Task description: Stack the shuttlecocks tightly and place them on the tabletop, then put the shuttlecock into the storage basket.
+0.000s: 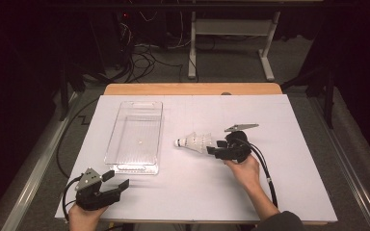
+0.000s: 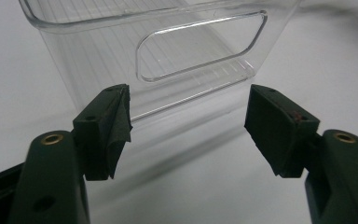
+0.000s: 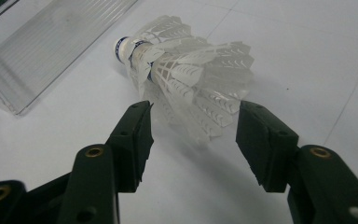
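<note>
The right tool (image 3: 193, 135), jaws spread and empty, points at the feather skirt of the shuttlecock (image 3: 186, 70) lying on the white counter (image 1: 289, 192) beside the clear bin (image 1: 136, 134), probably lining up a grasp, while the left tool (image 2: 189, 126) rests released near the bin's end.
</note>
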Demonstrator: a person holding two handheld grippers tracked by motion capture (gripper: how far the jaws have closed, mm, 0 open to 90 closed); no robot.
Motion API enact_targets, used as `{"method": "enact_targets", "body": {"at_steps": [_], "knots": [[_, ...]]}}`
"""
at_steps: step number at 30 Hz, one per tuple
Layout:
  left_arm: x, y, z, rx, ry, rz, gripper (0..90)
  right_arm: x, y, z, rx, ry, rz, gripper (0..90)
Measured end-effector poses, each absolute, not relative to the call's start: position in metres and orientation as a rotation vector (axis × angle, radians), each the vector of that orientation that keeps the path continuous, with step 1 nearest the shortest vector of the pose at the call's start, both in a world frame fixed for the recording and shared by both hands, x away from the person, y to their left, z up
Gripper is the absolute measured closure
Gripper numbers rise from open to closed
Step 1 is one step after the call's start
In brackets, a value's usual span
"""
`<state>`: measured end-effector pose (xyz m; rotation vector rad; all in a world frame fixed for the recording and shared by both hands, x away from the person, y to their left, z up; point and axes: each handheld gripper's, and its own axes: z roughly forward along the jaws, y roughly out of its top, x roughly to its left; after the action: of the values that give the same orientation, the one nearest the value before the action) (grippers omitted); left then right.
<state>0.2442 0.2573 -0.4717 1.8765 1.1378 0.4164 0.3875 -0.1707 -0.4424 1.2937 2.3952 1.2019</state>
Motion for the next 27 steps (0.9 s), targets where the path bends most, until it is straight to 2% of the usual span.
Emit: {"method": "enact_targets", "body": {"at_steps": [6, 27], "knots": [[0.246, 0.257, -0.472, 1.878, 1.135, 0.411, 32.2, 0.381, -0.168, -0.442, 1.24, 2.381, 1.177, 40.8], [0.246, 0.254, -0.471, 1.886, 1.128, 0.417, 32.3, 0.377, -0.157, -0.449, 1.195, 2.406, 1.148, 35.5]]}}
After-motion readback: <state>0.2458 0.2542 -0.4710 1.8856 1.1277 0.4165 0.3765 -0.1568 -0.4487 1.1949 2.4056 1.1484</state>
